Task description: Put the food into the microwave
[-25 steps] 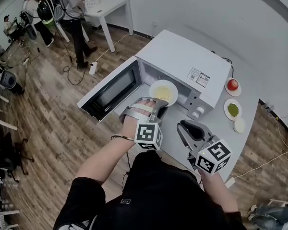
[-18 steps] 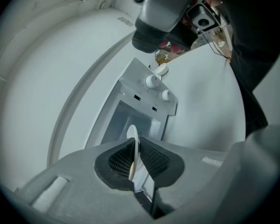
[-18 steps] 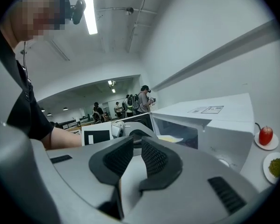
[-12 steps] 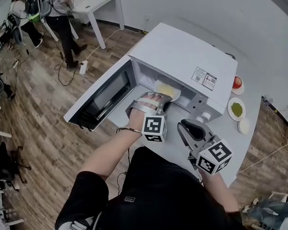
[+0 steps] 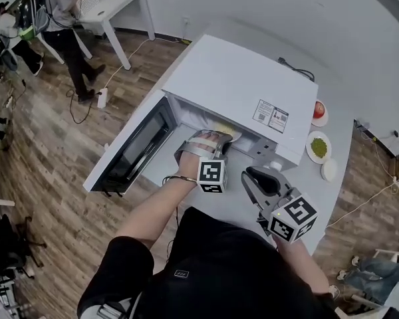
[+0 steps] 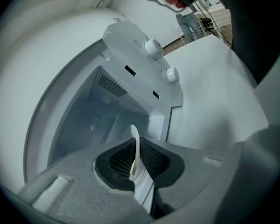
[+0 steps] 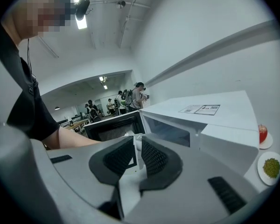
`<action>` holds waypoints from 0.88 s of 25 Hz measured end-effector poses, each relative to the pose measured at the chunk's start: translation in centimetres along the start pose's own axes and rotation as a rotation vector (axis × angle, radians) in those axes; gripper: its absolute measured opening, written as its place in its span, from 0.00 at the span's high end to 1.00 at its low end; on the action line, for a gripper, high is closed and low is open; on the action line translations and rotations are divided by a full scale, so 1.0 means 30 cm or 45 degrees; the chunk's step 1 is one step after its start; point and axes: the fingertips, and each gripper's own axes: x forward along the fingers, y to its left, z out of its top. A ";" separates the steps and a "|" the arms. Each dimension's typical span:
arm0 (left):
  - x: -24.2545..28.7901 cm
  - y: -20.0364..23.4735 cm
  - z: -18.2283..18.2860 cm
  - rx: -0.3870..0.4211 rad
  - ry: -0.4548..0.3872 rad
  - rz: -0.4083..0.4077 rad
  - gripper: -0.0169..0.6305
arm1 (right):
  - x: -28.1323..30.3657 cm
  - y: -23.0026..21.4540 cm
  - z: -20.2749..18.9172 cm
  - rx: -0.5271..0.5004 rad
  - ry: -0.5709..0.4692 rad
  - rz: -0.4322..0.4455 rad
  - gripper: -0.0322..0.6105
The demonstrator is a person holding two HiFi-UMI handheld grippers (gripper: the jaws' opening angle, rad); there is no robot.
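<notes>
The white microwave [image 5: 246, 92] stands on the white table with its door [image 5: 136, 148] swung open to the left. My left gripper [image 5: 218, 143] reaches into the cavity, shut on the rim of a white plate of yellow food [image 5: 225, 131]; the microwave's top hides most of the plate. In the left gripper view the plate's rim [image 6: 135, 148] stands edge-on between the pads of the left gripper [image 6: 135, 164], with the cavity [image 6: 107, 111] ahead. My right gripper [image 5: 251, 177] hovers over the table in front of the control knobs [image 6: 153, 48]. A narrow gap shows in the right gripper [image 7: 136, 155], with nothing in it.
Right of the microwave lie a plate with a red apple [image 5: 318, 110], a plate of green food [image 5: 318, 147] and a small white dish [image 5: 330, 170]. People [image 5: 60, 12] stand by a white desk [image 5: 113, 5] at the far left, on a wooden floor.
My left gripper has carried the plate forward and down, from in front of the opening into the cavity. The right gripper has shifted slightly toward the microwave.
</notes>
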 end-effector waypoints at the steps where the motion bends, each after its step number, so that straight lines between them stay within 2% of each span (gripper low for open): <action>1: 0.010 -0.004 0.002 -0.001 -0.004 -0.011 0.92 | 0.002 0.002 0.002 0.003 0.009 0.000 0.85; 7: 0.096 -0.010 -0.015 -0.018 -0.016 -0.063 0.92 | 0.011 -0.018 0.021 0.014 0.026 -0.013 0.85; 15: 0.190 -0.003 -0.067 -0.229 0.001 -0.200 0.91 | 0.029 -0.040 -0.037 0.048 0.055 -0.031 0.85; 18: 0.184 -0.010 -0.059 -0.266 -0.032 -0.253 0.90 | 0.021 -0.036 -0.031 0.045 0.052 -0.034 0.85; 22: 0.163 -0.037 -0.071 -0.276 -0.027 -0.307 0.81 | 0.011 -0.014 -0.015 0.055 0.073 -0.033 0.85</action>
